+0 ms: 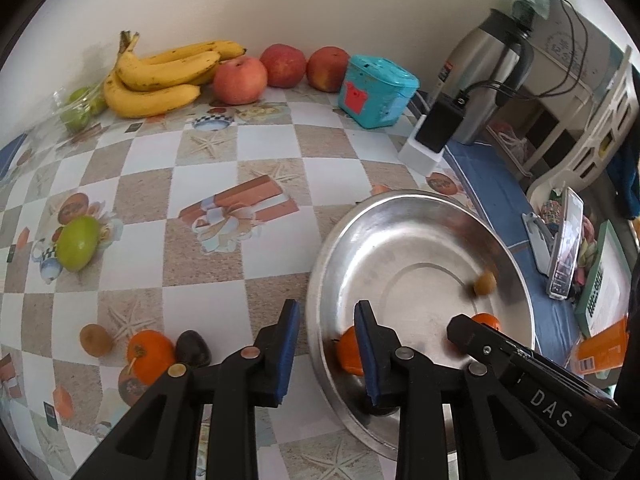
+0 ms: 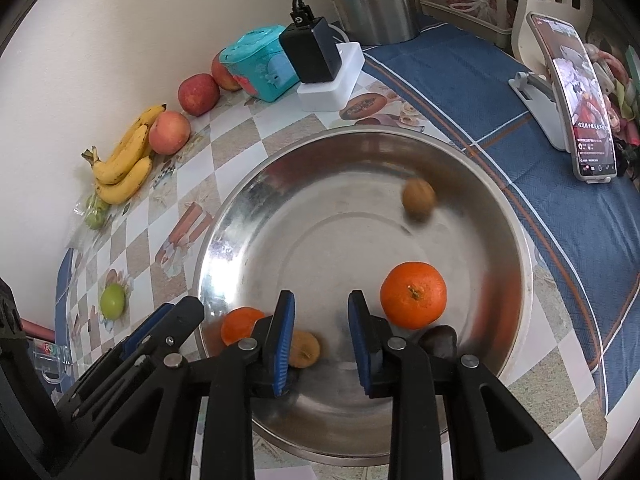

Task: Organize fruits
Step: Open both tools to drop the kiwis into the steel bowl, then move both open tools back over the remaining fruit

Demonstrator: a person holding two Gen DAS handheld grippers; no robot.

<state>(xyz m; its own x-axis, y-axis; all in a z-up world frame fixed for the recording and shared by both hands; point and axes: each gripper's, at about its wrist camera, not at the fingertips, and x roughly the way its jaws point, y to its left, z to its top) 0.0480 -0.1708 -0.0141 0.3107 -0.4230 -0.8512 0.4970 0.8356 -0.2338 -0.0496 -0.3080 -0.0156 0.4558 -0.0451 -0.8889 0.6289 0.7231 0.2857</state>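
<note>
Two oranges (image 2: 413, 295) in steel basin (image 2: 400, 152)

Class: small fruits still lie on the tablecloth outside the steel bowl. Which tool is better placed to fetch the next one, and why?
Left. The left tool is open at the bowl's rim, beside the orange, dark fruit and kiwi on the cloth. The right tool hangs open over the bowl.

In my right wrist view, the kiwi (image 2: 418, 199) at the far side of the steel basin (image 2: 516, 240) is smeared by blur. Nearer the basin's front wall, my left finger (image 2: 282, 344) covers part of a second kiwi (image 2: 306, 350) and of a small orange (image 2: 240, 326), and my right finger hides most of a dark fruit (image 2: 440, 340). The basin's near rim is lost behind my gripper. The kettle (image 2: 372, 0) beyond the basin is cut off by the top edge.
</note>
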